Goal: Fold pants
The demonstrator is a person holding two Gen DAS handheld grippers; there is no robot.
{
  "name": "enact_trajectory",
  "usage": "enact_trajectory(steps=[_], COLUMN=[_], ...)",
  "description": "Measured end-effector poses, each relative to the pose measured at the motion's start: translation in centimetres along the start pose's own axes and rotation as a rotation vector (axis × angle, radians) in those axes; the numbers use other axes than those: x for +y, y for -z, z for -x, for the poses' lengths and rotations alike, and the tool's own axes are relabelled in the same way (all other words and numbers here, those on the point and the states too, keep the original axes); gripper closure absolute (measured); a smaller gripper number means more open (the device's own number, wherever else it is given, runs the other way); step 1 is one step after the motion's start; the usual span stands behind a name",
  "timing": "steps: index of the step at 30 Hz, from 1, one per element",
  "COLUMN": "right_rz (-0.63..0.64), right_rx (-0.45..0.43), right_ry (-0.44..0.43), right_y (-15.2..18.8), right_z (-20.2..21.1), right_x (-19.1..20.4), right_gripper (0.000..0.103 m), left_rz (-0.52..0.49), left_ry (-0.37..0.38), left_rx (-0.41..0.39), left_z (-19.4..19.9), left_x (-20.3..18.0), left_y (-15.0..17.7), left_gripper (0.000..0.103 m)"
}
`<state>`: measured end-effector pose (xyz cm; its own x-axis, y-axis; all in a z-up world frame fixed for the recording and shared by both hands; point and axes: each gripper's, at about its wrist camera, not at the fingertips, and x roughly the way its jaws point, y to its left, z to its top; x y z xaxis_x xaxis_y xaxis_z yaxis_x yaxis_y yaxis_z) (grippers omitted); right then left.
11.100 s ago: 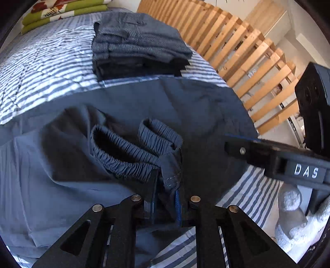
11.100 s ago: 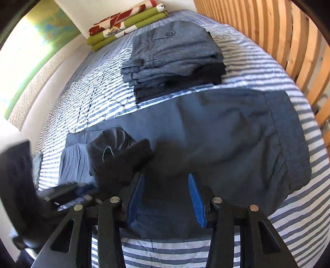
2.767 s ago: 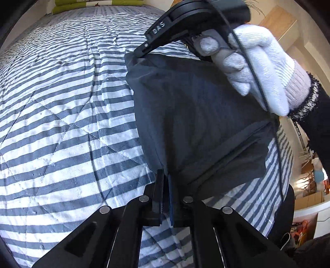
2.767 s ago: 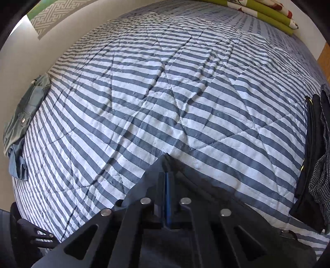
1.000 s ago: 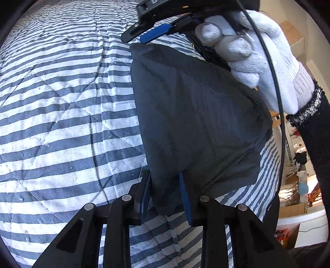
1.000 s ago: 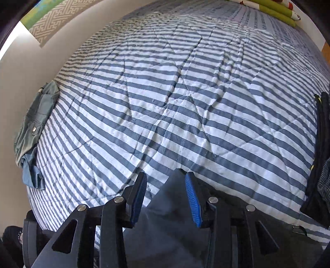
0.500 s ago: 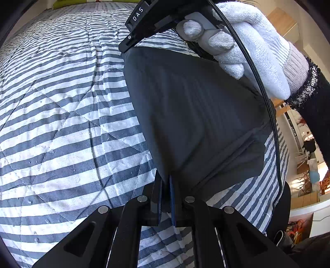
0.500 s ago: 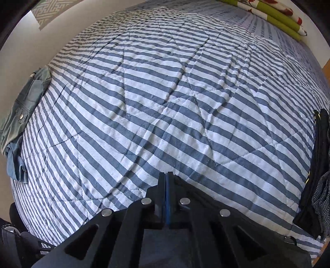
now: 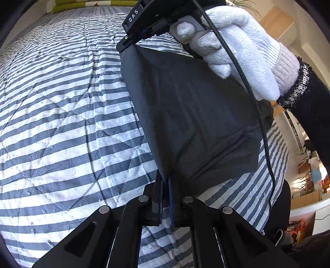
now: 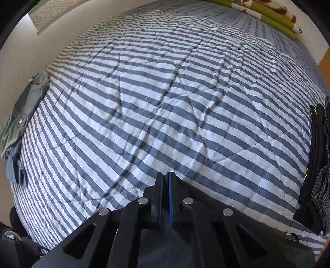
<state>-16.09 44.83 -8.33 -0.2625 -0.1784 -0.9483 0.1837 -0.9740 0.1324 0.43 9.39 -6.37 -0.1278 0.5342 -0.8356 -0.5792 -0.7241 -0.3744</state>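
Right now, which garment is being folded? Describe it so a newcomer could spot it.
On the striped bed, look near its right edge in the left wrist view. The dark pants hang there as a folded panel, pinched by the left tongs below and the right tongs above. Unlike the green garment, they're held.

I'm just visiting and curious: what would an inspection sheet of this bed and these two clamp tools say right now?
Surface: striped quilt, wrinkled.
Job's things: dark pants, folded into a panel, held up between both tools above the quilt.
Clutter: green garment at the quilt's edge; dark folded clothes at the opposite side; green cushions at the far end.
Grippers: left gripper shut on one pants corner; right gripper, in a white-gloved hand, shut on another.
Cables: black cable running past the glove.
Surroundings: room clutter at right, too blurred to name.
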Motion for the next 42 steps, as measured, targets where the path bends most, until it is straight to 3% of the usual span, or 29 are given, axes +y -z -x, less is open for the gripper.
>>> enact_trajectory(steps=[3,7,10,12,17,19,21,25,26,29,32,35,39,42], right_rz=[-0.029,-0.069,-0.148,-0.183,-0.228,-0.230,-0.222,-0.215,-0.204,-0.201,-0.248,-0.279,-0.322,-0.322], right_rx=[-0.009,0.015,-0.048,-0.129,-0.178,-0.142,-0.072,0.006,-0.030,-0.017,-0.085,-0.165,-0.214,-0.194], right_ry=[-0.005,-0.050,-0.084,-0.050,-0.053,-0.025,-0.003,0.062,0.073,0.068,0.000,-0.041,-0.116,-0.103], right_y=[0.6,0.4,0.3,1.8,9.4,13.0,16.5,22.5,23.9,25.9,25.1,21.7,15.4,11.2], right_z=[-0.4,-2.4,0.6,4.1,9.1,8.8,7.1,4.9,5.3,6.7,9.5,10.7,9.0,5.8], right_x=[-1.1,-1.6,-3.6,-4.9,-6.5,-6.5,-6.1,-5.2,-4.9,-5.0,-6.4,-7.5,-7.8,-7.3], right_gripper=[0.099,0.098,0.081,0.077,0.076,0.076,0.076,0.076,0.076,0.076,0.076,0.076,0.079,0.082], left_rz=[-0.033,0.027,0.029,0.028,-0.013,-0.020,-0.078,-0.101,-0.108,-0.093,-0.085,-0.085,-0.080,-0.085], left_ry=[-0.027,0.008,-0.004,-0.016,-0.040,-0.009,-0.036,-0.083,-0.107,-0.116,-0.119,-0.123,-0.125,-0.118], left_rx=[0.009,0.055,0.066,0.032,-0.048,-0.045,-0.026,0.099,0.115,0.084,0.030,0.057,0.073,0.070], left_z=[-0.3,0.3,2.1,3.5,4.8,4.4,1.4,-4.4,-5.7,-4.7,-3.5,-4.3,-5.7,-5.7], left_x=[-0.5,1.0,1.9,2.5,1.1,0.6,-1.4,-2.5,-1.9,-2.0,-2.6,-2.7,-2.2,-2.1], left_y=[0.5,0.8,1.0,0.0,-3.9,-5.1,-7.0,-5.2,-4.5,-4.3,-4.9,-4.9,-4.2,-4.2], left_gripper=[0.100,0.095,0.093,0.093,0.092,0.092,0.092,0.092,0.093,0.092,0.092,0.092,0.092,0.092])
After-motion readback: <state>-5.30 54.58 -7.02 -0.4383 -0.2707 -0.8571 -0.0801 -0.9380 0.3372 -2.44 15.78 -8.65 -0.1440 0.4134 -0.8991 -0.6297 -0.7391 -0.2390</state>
